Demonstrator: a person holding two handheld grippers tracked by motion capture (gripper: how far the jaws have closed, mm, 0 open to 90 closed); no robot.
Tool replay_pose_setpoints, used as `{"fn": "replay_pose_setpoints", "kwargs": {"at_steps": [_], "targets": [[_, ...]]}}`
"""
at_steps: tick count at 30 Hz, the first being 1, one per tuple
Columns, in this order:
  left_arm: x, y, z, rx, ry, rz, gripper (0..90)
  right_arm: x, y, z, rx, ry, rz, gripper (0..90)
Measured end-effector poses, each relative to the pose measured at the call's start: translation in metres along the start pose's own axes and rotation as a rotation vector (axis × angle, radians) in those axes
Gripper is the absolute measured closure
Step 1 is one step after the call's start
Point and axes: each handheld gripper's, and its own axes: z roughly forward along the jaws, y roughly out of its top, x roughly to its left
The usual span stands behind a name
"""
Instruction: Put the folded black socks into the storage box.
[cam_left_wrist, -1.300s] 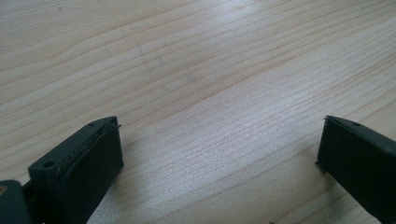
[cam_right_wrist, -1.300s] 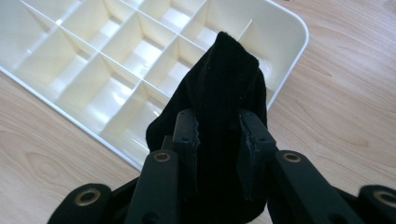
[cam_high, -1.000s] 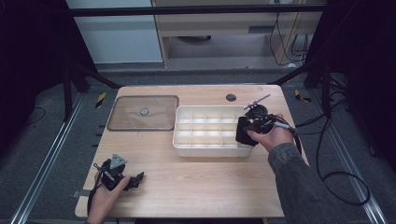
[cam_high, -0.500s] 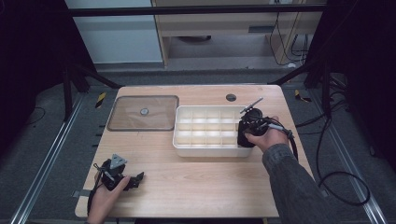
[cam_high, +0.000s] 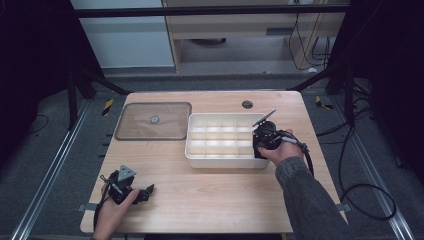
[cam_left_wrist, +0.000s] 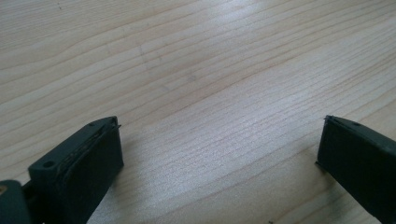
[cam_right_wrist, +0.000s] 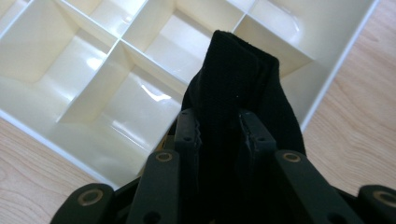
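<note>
A white divided organizer box (cam_high: 222, 141) sits mid-table, with several bare compartments (cam_right_wrist: 116, 70). My right gripper (cam_high: 261, 146) hangs over the box's right end, shut on a folded black sock (cam_right_wrist: 236, 88) that sticks out past its jaws above a right-hand compartment. Near the table's front left corner my left gripper (cam_high: 144, 193) rests low on the wood. Its jaws stand wide apart over bare wooden tabletop (cam_left_wrist: 201, 93), with nothing between them.
A clear flat lid (cam_high: 154, 121) with a small round knob lies left of the box at the back. A round cable hole (cam_high: 247, 104) is in the table behind the box. Cables trail off the table's right side.
My right gripper has moved the black sock from the box's right edge slightly forward and left, lower over the right-hand compartments. The left gripper has stayed still.
</note>
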Motion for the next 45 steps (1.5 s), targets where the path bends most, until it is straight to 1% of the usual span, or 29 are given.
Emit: {"fn": "replay_pose_setpoints", "kwargs": {"at_steps": [3, 6, 7, 10, 11, 13, 16, 17, 19, 20, 26, 30, 31, 32, 33, 35, 39, 42, 45], "targets": [[0.000, 0.000, 0.000, 0.000, 0.000, -0.001, 0.0, -0.001, -0.001, 0.004, -0.001, 0.013, 0.006, 72.4], [0.000, 0.000, 0.000, 0.000, 0.000, -0.002, 0.0, -0.003, -0.003, 0.006, 0.000, 0.037, 0.030, 72.6], [0.000, 0.000, 0.000, 0.000, 0.000, -0.002, 0.0, -0.004, -0.004, 0.007, 0.001, 0.049, 0.046, 72.6], [0.000, 0.000, 0.000, 0.003, 0.001, 0.000, 0.0, -0.005, -0.005, 0.009, 0.002, 0.056, 0.046, 72.8], [0.000, 0.000, 0.000, 0.002, 0.001, 0.000, 0.0, -0.005, -0.005, 0.009, 0.008, 0.066, 0.061, 72.8], [0.000, 0.000, 0.000, 0.003, 0.001, 0.001, 0.0, -0.005, -0.007, 0.011, 0.011, 0.069, 0.062, 72.9], [0.000, 0.000, 0.000, 0.006, 0.001, 0.002, 0.0, -0.005, -0.008, 0.012, 0.006, 0.066, 0.049, 72.9], [-0.001, 0.000, 0.000, 0.006, 0.001, 0.002, 0.0, -0.004, -0.007, 0.012, 0.012, 0.070, 0.058, 72.9], [-0.001, 0.000, 0.000, 0.007, 0.001, 0.003, 0.0, -0.004, -0.007, 0.012, 0.016, 0.070, 0.058, 72.8], [-0.001, 0.000, 0.000, 0.007, 0.001, 0.002, 0.0, -0.004, -0.008, 0.012, 0.015, 0.066, 0.044, 72.7], [-0.001, 0.000, 0.000, 0.007, 0.001, 0.003, 0.0, -0.006, -0.008, 0.010, 0.009, 0.090, 0.057, 69.8], [-0.001, 0.000, 0.000, 0.007, 0.001, 0.004, 0.0, -0.008, -0.007, 0.007, -0.005, 0.111, 0.070, 64.2], [-0.001, 0.000, 0.000, 0.007, 0.001, 0.004, 0.0, -0.008, -0.007, 0.006, -0.014, 0.120, 0.072, 61.2], [-0.001, 0.000, 0.000, 0.007, 0.001, 0.003, 0.0, -0.009, -0.007, 0.003, -0.030, 0.133, 0.069, 55.0], [-0.001, 0.000, 0.000, 0.007, 0.001, 0.004, 0.0, -0.008, -0.007, 0.000, -0.028, 0.140, 0.077, 52.9], [-0.001, 0.000, 0.000, 0.007, 0.001, 0.003, 0.0, -0.008, -0.006, -0.002, -0.033, 0.141, 0.071, 51.4], [-0.001, 0.000, 0.000, 0.006, 0.001, 0.003, 0.0, -0.009, -0.006, -0.013, -0.068, 0.135, 0.070, 43.1], [-0.001, 0.000, 0.000, 0.006, 0.001, 0.002, 0.0, -0.010, -0.007, -0.023, -0.092, 0.143, 0.069, 40.3], [-0.001, 0.000, 0.000, 0.006, 0.001, 0.002, 0.0, -0.013, -0.009, -0.031, -0.110, 0.138, 0.061, 38.1]]}}
